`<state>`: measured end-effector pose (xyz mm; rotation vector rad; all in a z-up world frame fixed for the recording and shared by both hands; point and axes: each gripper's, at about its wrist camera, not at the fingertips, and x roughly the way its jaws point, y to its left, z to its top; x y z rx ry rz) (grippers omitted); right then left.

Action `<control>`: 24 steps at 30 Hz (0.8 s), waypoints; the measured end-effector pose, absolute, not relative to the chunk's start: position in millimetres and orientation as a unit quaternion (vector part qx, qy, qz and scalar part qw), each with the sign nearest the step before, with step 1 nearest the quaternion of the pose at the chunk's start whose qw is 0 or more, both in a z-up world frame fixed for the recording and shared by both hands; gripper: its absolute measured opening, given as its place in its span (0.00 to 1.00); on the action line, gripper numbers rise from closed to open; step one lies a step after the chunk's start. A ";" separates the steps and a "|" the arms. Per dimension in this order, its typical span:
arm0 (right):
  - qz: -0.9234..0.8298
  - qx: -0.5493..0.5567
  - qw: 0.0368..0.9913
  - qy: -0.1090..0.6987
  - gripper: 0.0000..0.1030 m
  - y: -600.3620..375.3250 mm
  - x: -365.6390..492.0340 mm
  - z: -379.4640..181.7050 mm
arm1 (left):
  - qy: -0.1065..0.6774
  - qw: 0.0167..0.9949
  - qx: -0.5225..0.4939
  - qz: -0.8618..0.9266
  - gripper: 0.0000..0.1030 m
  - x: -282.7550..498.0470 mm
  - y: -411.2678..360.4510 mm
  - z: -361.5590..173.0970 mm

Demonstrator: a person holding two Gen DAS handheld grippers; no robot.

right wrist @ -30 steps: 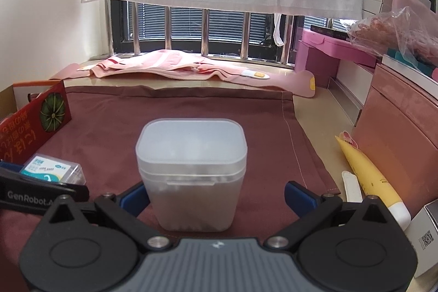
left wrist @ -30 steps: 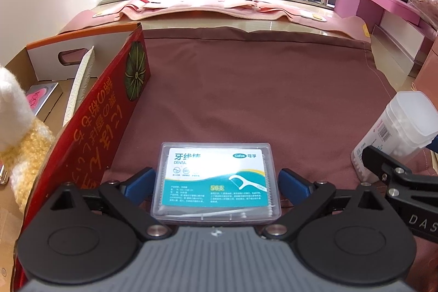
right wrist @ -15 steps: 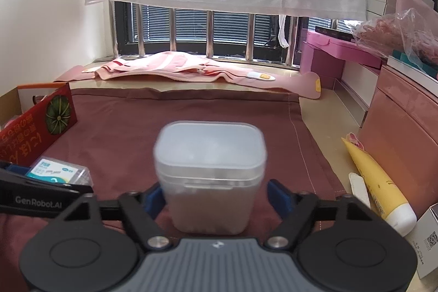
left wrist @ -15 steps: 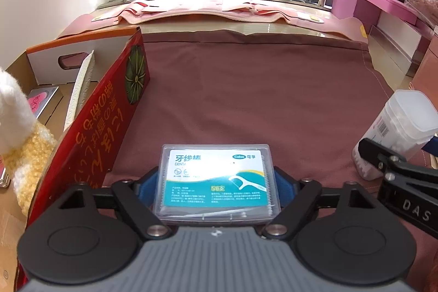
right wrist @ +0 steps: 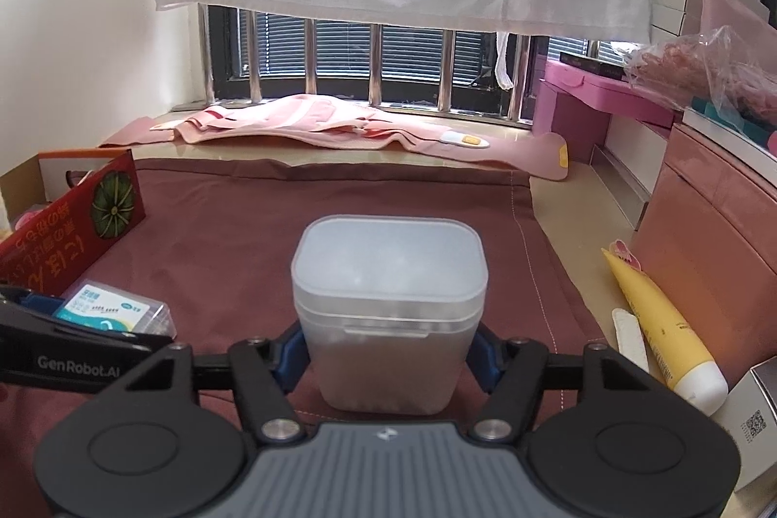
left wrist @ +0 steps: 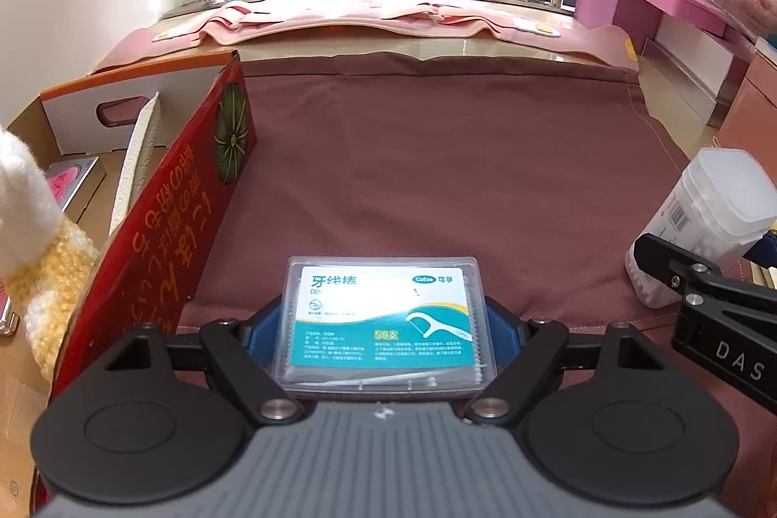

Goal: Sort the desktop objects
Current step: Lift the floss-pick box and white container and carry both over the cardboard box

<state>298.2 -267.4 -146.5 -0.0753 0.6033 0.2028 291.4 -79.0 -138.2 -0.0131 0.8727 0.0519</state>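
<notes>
A flat clear box of dental floss picks (left wrist: 386, 319) with a blue and white label sits between the blue pads of my left gripper (left wrist: 386, 331), which is shut on it just above the maroon cloth (left wrist: 437, 158). The same box (right wrist: 114, 311) shows at the lower left of the right wrist view. My right gripper (right wrist: 388, 350) is shut on a frosted plastic container (right wrist: 388, 309) with a lid, held upright; the container (left wrist: 704, 222) and a right finger (left wrist: 680, 265) appear at the right edge of the left wrist view.
A red cardboard box (left wrist: 160, 226) with an open top stands left of the cloth, holding a white and yellow knitted item (left wrist: 29, 222). A yellow tube (right wrist: 660, 324), a nail file (right wrist: 629, 338) and a small white carton (right wrist: 748, 416) lie at the right. Pink cloth (right wrist: 315, 125) lies along the windowsill.
Both grippers closed from open onto their objects, the left on the floss pick box and the right on the frosted container. Both views have risen slightly.
</notes>
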 end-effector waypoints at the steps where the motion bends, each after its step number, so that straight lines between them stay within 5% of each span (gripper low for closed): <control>1: 0.100 -0.034 0.949 0.297 0.62 -268.1 297.7 -145.4 | 0.422 0.906 -0.007 0.024 0.80 290.9 -79.3 -137.7; 24: 0.095 -0.008 0.957 0.275 0.62 -274.6 242.4 -94.4 | 0.369 0.929 -0.019 -0.018 0.80 231.1 -82.4 -80.5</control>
